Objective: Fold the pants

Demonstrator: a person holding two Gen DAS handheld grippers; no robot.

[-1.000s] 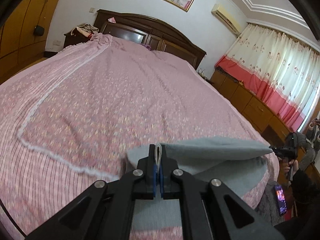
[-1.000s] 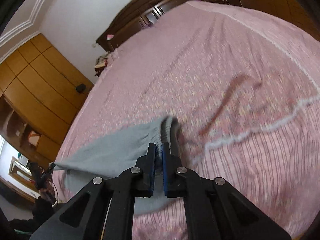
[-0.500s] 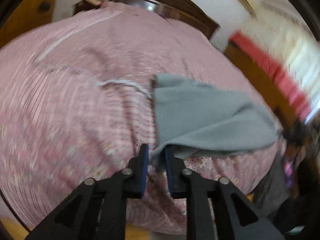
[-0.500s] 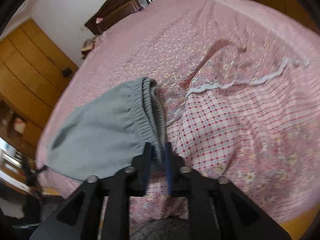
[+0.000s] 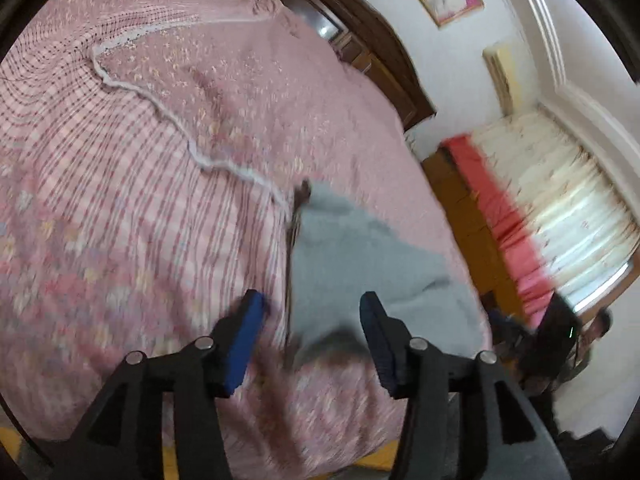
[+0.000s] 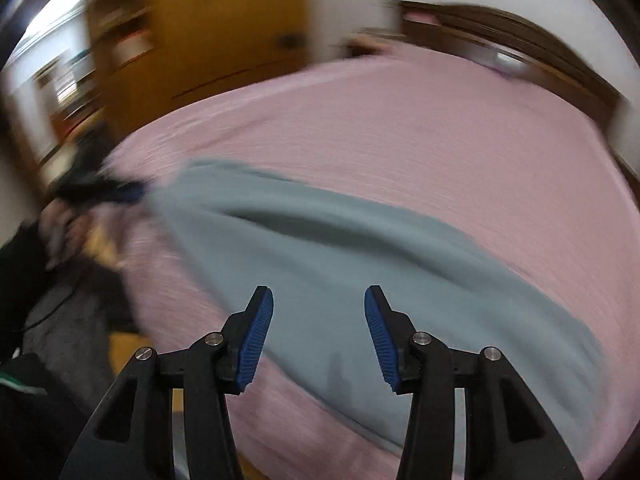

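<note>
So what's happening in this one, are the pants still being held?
No. A person with a gripper in each hand is folding grey pants on a pink bedspread. The jaws of both the left gripper and right gripper have just been opening; nothing is pinched, and the pants lie released on the bed.

1. The soft grey-blue knit pants [image 5: 360, 264] are lying loose on the pink bedspread near the bed's near edge.
2. In the left wrist view they are sitting just right of the white lace trim, rumpled, with one edge lifted and casting a dark shadow.
3. In the right wrist view the pants [image 6: 340, 264] are stretching in a long band from far left to near right, a shallow crease running along them; blur is hiding finer detail.
</note>
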